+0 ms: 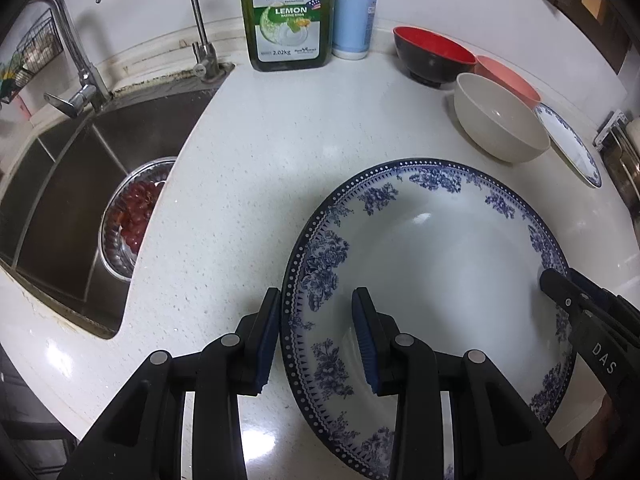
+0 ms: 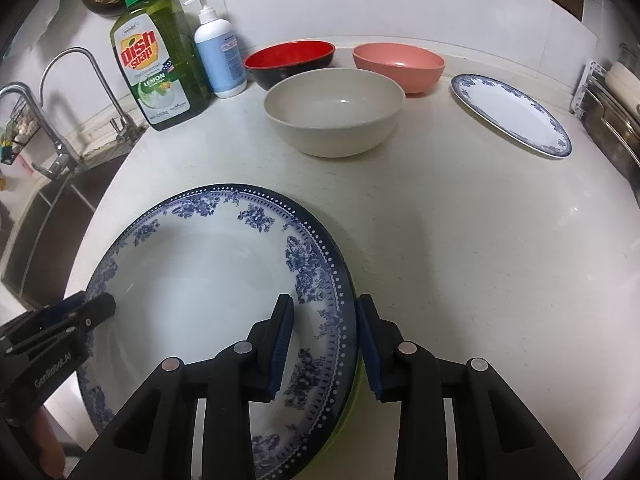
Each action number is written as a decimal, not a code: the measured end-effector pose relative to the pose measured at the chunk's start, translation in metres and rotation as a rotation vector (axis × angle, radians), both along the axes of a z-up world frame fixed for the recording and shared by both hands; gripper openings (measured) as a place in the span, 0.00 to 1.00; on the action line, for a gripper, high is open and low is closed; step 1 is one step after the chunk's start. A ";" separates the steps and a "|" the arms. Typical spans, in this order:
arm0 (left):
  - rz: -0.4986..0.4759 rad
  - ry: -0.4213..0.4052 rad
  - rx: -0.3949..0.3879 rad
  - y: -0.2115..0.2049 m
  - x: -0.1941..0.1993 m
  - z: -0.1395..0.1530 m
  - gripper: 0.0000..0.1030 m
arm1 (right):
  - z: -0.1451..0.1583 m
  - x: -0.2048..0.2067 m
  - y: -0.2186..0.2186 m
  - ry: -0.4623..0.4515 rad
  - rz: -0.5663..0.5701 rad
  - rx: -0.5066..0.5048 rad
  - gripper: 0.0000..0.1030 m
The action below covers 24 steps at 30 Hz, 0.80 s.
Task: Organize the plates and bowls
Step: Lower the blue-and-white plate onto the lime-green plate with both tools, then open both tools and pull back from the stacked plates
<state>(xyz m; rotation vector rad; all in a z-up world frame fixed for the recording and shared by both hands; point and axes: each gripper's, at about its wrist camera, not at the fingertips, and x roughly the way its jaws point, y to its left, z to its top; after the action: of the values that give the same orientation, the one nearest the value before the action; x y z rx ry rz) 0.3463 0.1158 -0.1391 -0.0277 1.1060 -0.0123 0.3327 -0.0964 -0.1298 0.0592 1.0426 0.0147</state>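
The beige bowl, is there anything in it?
Empty. The beige bowl stands upright on the counter, and the right wrist view shows its bare, smooth inside down to the bottom.

You have two blue-and-white floral plates on the worktop point(image 2: 460, 280): a large one point(image 2: 208, 280) close in and a smaller one point(image 2: 512, 114) farther off to the right. You have three bowls: one beige point(image 2: 336, 114), one pink point(image 2: 400, 64), one black with a red inside point(image 2: 290, 62). Two bottles stand at the wall, a green dish soap bottle point(image 2: 160, 64) and a white pump bottle point(image 2: 218, 56). Two taps rise by the sink, a chunky lever one point(image 1: 76, 60) and a slim gooseneck point(image 1: 196, 24). One metal bowl of red fruit point(image 1: 134, 216) sits in the sink.
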 end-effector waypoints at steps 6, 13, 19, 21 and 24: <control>-0.003 0.000 0.021 -0.003 -0.002 0.000 0.36 | -0.001 0.000 -0.002 0.011 -0.008 0.011 0.34; 0.012 -0.044 0.059 -0.002 -0.006 0.012 0.57 | 0.000 -0.002 -0.003 0.014 -0.009 0.020 0.45; 0.013 -0.110 0.059 -0.005 -0.011 0.034 0.70 | 0.019 -0.010 -0.005 -0.038 -0.010 0.023 0.57; 0.004 -0.137 0.058 -0.010 -0.012 0.043 0.76 | 0.026 -0.011 -0.009 -0.057 -0.025 0.034 0.60; -0.011 -0.172 0.058 -0.019 -0.012 0.055 0.84 | 0.035 -0.013 -0.017 -0.076 -0.049 0.049 0.60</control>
<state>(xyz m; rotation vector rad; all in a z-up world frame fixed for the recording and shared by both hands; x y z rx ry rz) 0.3346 0.0972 -0.0845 0.0308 0.9342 0.0075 0.3196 -0.1131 -0.0950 0.1277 0.9648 -0.0015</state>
